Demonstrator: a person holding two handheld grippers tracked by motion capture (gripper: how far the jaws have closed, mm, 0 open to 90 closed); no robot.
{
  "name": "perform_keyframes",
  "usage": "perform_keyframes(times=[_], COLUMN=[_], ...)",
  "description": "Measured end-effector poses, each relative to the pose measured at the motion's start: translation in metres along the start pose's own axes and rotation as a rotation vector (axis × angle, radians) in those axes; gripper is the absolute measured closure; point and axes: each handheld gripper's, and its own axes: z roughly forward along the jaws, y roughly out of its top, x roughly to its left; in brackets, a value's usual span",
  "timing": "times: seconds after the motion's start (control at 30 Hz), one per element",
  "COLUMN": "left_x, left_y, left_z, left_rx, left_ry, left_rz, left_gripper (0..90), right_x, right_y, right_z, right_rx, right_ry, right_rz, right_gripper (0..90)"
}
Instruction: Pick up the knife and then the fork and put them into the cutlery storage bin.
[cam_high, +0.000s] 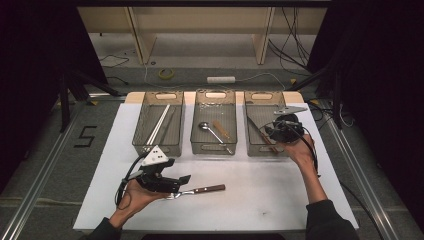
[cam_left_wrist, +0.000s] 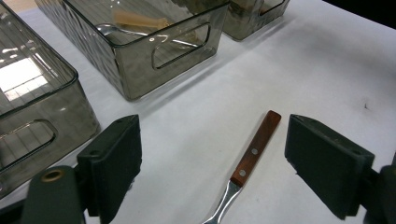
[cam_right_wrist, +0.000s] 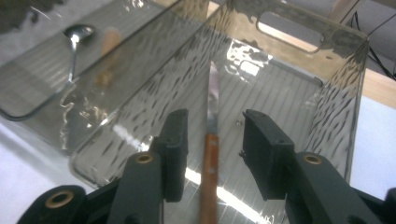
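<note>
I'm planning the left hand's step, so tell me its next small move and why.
Probably lower the left gripper and close its fingers on the wooden-handled utensil. That utensil lies flat on the white table, its handle between the open fingers but untouched. The right gripper stands open over a knife lying in the right-hand bin, so it seems busy there.

A lab: dark curtains (cam_high: 30, 75), loose floor cables (cam_high: 290, 45), taped number marking (cam_high: 86, 136).
</note>
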Motion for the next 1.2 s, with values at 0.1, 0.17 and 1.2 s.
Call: perform_keyframes(times=[0.1,0.17,1.2], left_x=[0.000,0.000,-0.024], left_y=[0.000,0.000,0.010], left_z=[0.001,0.002,0.048], left_rx=[0.006,0.014,0.352], left_ry=[-0.001,-0.002,-0.054], left_rz=[0.002,0.004,0.221], left_gripper=[18.3,18.3,26.0], right_x=[0.000,0.001,0.063], right_y=[0.000,-0.001,-0.053], right_z=[-0.006,-0.012,-0.063], right_rx=[-0.014,-0.031,-0.119], right_ry=[0.014,0.017,0.385], right_rz=[0.004,0.000,-0.025], right_gripper=[56.0,52.6,30.6])
